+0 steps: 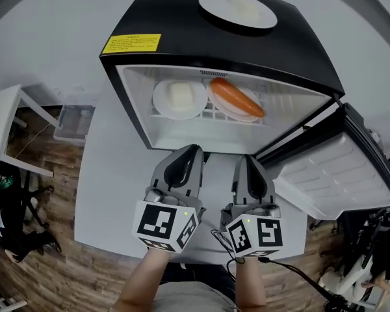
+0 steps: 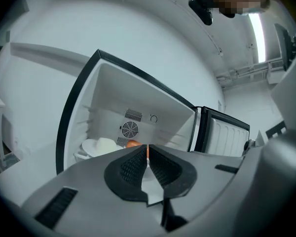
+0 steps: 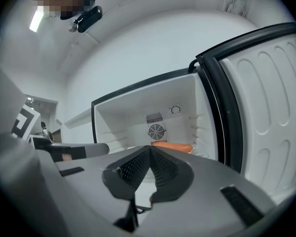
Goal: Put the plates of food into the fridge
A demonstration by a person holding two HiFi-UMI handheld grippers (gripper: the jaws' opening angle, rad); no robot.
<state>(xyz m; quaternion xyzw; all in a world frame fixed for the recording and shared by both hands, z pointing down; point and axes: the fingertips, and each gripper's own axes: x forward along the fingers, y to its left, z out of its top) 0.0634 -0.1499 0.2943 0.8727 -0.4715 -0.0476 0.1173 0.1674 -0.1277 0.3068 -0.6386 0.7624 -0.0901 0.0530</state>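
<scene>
In front of the open fridge point(image 1: 182, 18) we hold both tools level, side by side over the white table point(image 1: 110, 174). Our left gripper point(image 1: 194, 149) and right gripper point(image 1: 246, 158) are each clenched on nothing, pads meeting at the tips. On the shelf inside sit a plate with a pale block point(image 1: 179, 98) and a plate with an orange sausage point(image 1: 237, 99). A third plate point(image 1: 237, 9) rests on the fridge's top. The yellow label point(image 1: 131, 43) there carries print too small for us to read. The door point(image 1: 341, 168) stands wide to the right.
</scene>
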